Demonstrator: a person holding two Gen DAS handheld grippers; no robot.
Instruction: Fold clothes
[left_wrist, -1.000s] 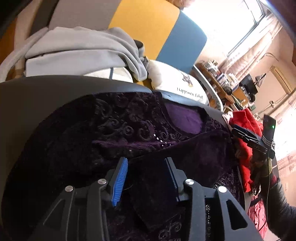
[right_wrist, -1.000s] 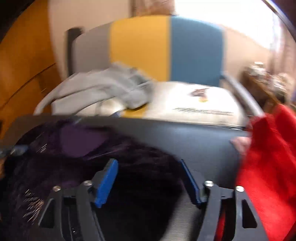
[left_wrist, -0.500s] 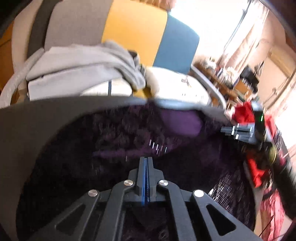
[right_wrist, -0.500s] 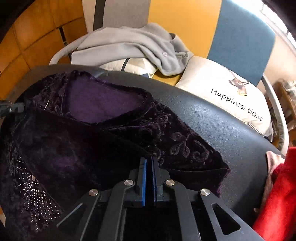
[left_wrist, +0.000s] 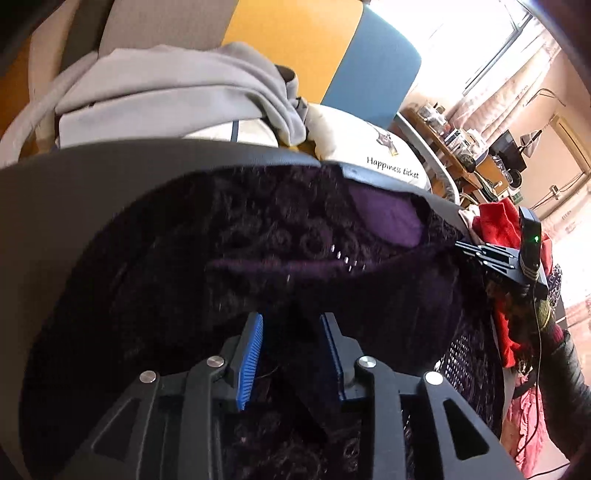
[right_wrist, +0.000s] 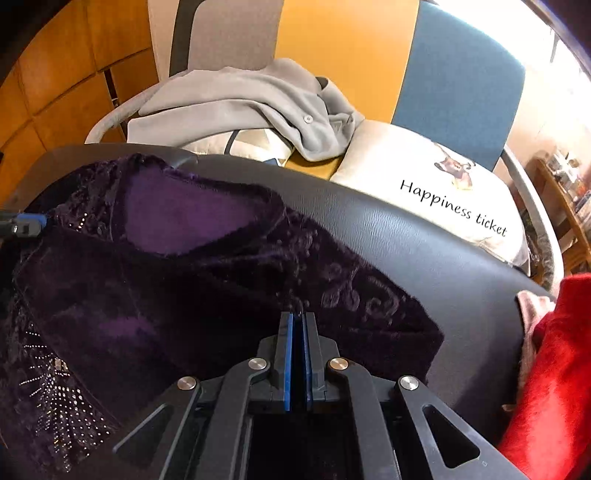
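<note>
A dark purple velvet top (left_wrist: 280, 236) with embossed swirls and sparkly studs lies on a black padded surface (left_wrist: 74, 192), neckline toward the far edge. My left gripper (left_wrist: 291, 332) is open just above it, and a fold of the fabric lies between its blue pads (left_wrist: 253, 350). My right gripper (right_wrist: 297, 315) is shut on the purple top (right_wrist: 177, 295) at a folded edge near its right shoulder. The right gripper (left_wrist: 495, 254) also shows at the garment's right side in the left wrist view. The left gripper's tip (right_wrist: 26, 225) peeks in at the left edge of the right wrist view.
Behind the black surface (right_wrist: 424, 251) stands a grey, yellow and blue chair (right_wrist: 332, 33) holding a crumpled grey garment (right_wrist: 236, 103) and a white "Happiness ticket" pillow (right_wrist: 436, 184). A red garment (right_wrist: 554, 362) lies at the right. A cluttered shelf (left_wrist: 454, 136) stands beyond.
The left gripper, shut half a second ago, has opened again over the fabric. The right gripper closed on the top a second ago and stays shut, hardly moving.
</note>
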